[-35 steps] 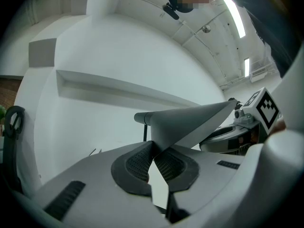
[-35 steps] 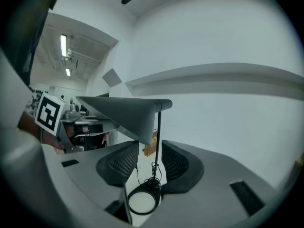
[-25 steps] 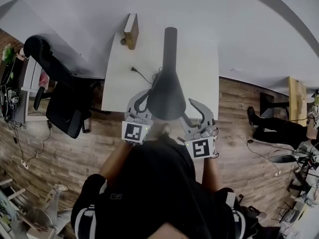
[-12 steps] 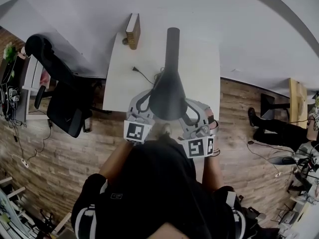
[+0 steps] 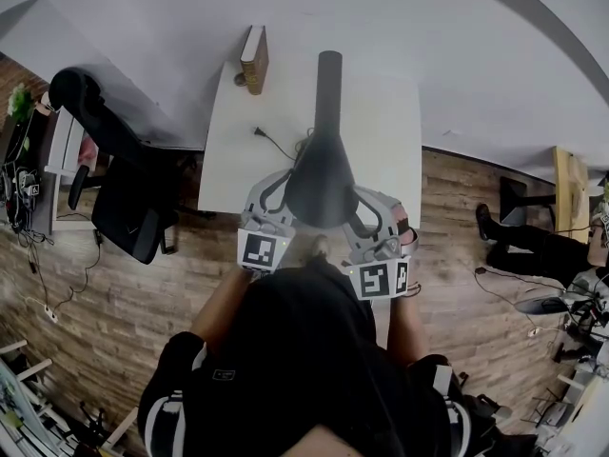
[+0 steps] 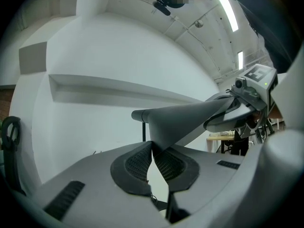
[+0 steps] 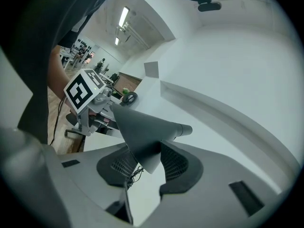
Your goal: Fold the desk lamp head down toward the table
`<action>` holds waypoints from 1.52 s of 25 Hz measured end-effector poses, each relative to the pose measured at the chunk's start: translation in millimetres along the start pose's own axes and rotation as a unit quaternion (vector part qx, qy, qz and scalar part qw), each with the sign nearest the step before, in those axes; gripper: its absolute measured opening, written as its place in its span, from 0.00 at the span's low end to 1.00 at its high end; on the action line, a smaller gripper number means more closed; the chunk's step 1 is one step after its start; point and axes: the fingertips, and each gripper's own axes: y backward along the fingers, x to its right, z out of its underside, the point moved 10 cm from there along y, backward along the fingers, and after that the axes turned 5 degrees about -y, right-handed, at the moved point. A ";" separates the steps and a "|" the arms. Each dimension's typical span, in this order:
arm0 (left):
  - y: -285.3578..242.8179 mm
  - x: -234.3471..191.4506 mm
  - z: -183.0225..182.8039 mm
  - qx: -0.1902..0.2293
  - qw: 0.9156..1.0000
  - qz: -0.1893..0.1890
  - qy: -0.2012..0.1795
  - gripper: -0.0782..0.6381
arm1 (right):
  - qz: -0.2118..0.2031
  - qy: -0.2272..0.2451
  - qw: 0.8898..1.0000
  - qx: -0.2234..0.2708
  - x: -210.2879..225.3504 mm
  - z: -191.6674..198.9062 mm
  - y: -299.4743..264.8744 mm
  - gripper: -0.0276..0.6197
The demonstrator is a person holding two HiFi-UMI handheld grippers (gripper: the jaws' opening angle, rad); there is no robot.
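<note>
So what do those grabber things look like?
The left gripper and right gripper are light grey plastic, with curved jaws and dark mesh pads. Each carries a white cube printed with black square markers. The sleeves are black with white stripes.

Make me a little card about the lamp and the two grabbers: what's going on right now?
lamp head: dark grey cone above the white table
left gripper: jaws shut on the lamp head's rim
right gripper: jaws have just been closing on the rim's other side, pads touching it
also on table: black cable
</note>
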 end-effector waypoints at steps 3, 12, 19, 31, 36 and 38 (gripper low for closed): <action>5.3 1.0 -3.5 0.003 0.999 0.014 -0.036 0.16 | 0.002 -0.001 1.000 0.000 -0.1 -0.9 0.9 0.28; 31.7 8.3 -22.1 -0.018 0.987 0.066 -0.143 0.30 | 0.003 -0.003 1.000 -0.001 1.0 -0.3 0.1 0.27; 46.9 15.6 -35.5 0.007 0.967 0.088 -0.238 0.35 | 0.008 0.001 1.000 -0.003 -1.8 -0.6 -0.7 0.27; 34.5 27.7 -45.4 0.012 0.923 0.104 -0.369 0.27 | 0.015 0.020 1.000 -0.012 -3.0 -3.3 1.4 0.26; 36.3 30.2 -42.8 0.019 0.927 0.096 -0.362 0.25 | 0.016 0.019 1.000 -0.008 -4.1 -1.8 2.9 0.25; 36.9 30.8 -41.1 0.020 0.927 0.093 -0.362 0.25 | 0.017 0.024 1.000 -0.009 -5.5 -0.9 2.8 0.26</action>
